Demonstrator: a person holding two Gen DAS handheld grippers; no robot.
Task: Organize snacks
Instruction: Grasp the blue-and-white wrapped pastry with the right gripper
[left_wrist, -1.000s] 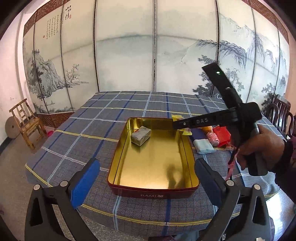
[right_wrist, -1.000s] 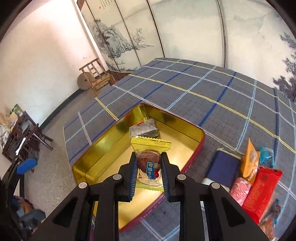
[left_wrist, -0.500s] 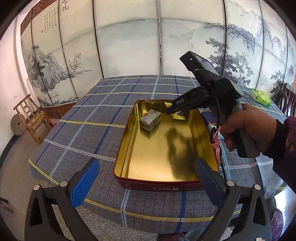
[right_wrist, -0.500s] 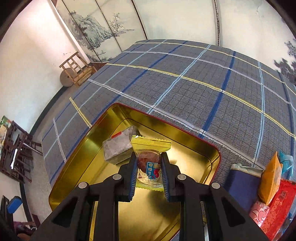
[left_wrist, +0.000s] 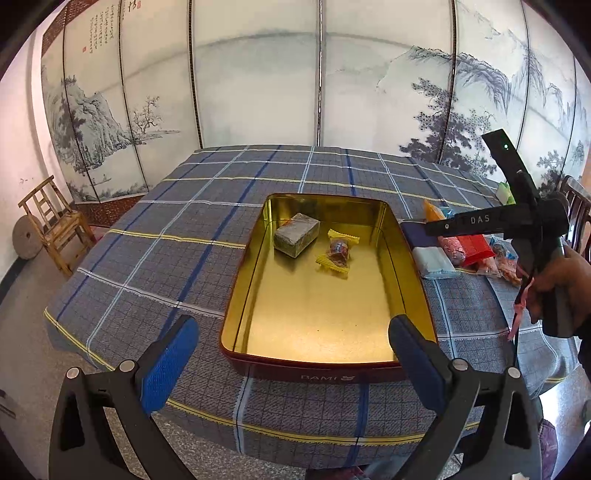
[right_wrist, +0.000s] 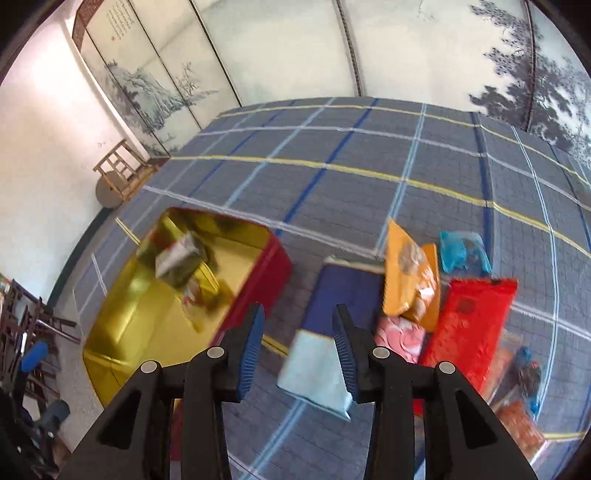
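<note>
Blur smears the tin (right_wrist: 273, 258); right gripper (right_wrist: 298, 338) jaws just opened, empty; left gripper (left_wrist: 291, 343) wide, empty.

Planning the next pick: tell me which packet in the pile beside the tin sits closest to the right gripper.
The pale blue packet, lying right under the open right gripper. The orange, red and pink packets lie farther away.

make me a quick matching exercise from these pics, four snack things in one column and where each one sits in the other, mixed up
1. grey wrapped block
2. yellow-wrapped candy
3. red packet
4. tin

a. on the cloth, right of the orange packet
b. far end of the tin, left side
c. on the checked cloth, open, gold inside
d. in the tin, right of the block

Pairs: 1-b, 2-d, 3-a, 4-c
</note>
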